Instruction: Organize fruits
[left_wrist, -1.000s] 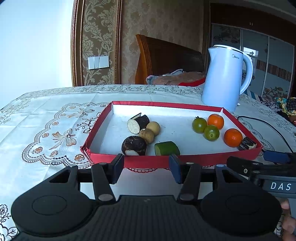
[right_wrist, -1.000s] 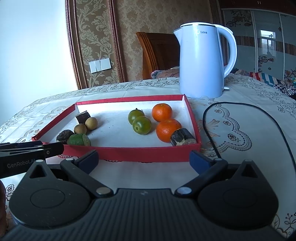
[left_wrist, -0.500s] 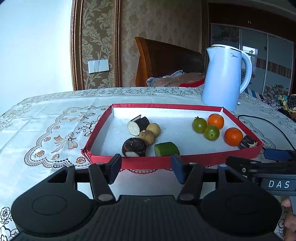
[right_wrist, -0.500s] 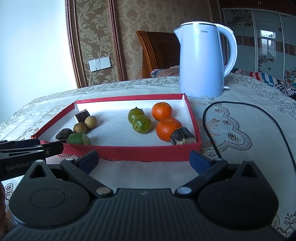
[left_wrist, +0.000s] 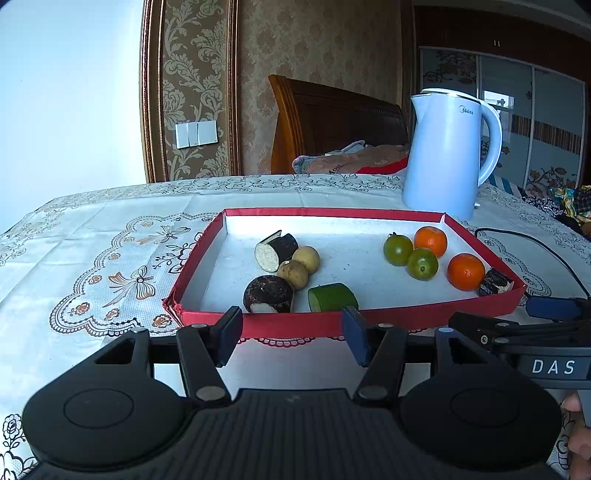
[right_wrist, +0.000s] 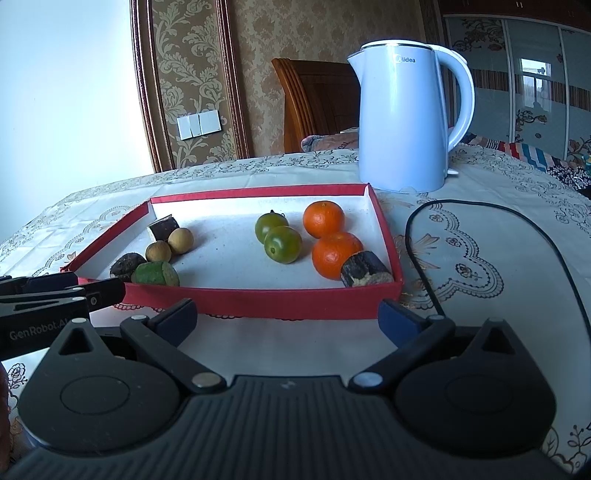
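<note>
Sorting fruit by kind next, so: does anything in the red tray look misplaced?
Yes. One dark cut chunk lies against the oranges at the right end of the red cardboard tray, apart from the other dark pieces on the left.

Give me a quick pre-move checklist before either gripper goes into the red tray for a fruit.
1. Left gripper open and empty: ok.
2. Right gripper open and empty: ok.
3. Both grippers short of the red tray, not touching it: ok.
4. Fruit free to grasp: not ok; the two oranges touch, the green tomatoes touch, and a dark chunk leans on the nearer orange.
5. Black cord outside the tray on the right: ok.
6. Kettle behind the tray, clear of the reach: ok.
</note>
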